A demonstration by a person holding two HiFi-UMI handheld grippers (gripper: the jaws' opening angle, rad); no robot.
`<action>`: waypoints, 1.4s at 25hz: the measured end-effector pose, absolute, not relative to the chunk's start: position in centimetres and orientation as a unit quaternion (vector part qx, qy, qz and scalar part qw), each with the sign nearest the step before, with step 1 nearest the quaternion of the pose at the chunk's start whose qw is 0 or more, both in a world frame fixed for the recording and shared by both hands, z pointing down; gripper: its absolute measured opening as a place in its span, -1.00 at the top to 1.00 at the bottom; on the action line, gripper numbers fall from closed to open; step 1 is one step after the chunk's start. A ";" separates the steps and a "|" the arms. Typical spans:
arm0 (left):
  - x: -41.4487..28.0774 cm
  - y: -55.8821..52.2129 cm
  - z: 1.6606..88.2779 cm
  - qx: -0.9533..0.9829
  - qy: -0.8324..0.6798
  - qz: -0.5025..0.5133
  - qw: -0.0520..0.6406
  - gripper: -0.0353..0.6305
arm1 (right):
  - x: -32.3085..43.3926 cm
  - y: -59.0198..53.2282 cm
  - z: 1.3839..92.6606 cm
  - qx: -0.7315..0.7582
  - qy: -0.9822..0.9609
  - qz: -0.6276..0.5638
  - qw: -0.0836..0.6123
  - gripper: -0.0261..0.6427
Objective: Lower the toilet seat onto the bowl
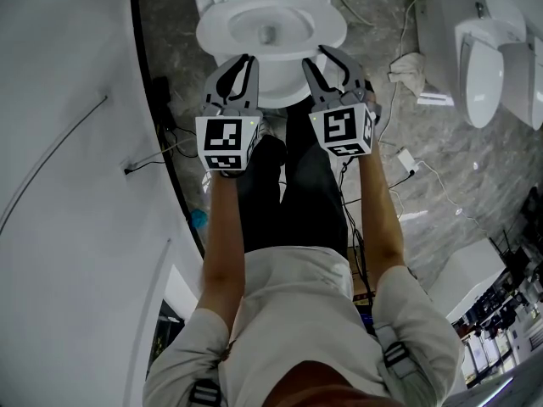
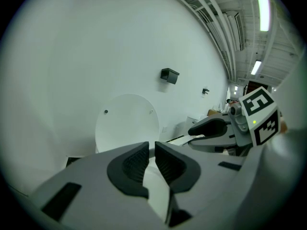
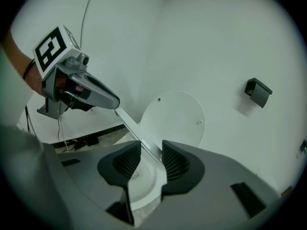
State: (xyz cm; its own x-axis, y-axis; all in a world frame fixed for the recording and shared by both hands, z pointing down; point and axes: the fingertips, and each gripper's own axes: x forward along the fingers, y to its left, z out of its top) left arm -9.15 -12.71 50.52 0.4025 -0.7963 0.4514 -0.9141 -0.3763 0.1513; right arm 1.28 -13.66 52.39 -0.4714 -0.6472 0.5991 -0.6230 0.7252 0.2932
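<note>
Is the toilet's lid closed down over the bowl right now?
No, the lid stands upright behind the bowl, which lies open.

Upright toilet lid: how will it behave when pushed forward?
The lid looks like a smooth, solid plastic disc, so it is probably stiff and slippery. It stands upright behind the bowl, so it likely pivots rather than slides, and may slam down once it tips past vertical.

Toilet (image 1: 214,30) rear cut off at top; 2nd toilet (image 1: 482,62) cut off rt.
</note>
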 end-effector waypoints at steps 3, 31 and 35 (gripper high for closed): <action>-9.0 -12.1 50.7 0.816 -0.523 0.152 0.192 0.81 | 1.4 -13.0 52.6 0.371 -0.856 -0.014 0.360 0.47; -8.3 -7.8 54.2 0.809 -0.527 0.157 0.209 0.81 | 1.4 -8.9 52.4 0.386 -0.880 0.045 0.273 0.78; -8.2 -7.0 54.9 0.808 -0.525 0.161 0.214 0.81 | 1.3 -8.2 53.4 0.384 -0.879 0.054 0.279 0.79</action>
State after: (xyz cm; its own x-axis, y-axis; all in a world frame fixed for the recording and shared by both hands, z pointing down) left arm -8.22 -6.98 54.91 0.3966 -0.7792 0.4854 -0.9173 -0.3567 0.1771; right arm 1.26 -8.23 53.36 -0.5503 -0.6441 0.5314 -0.7044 0.6998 0.1188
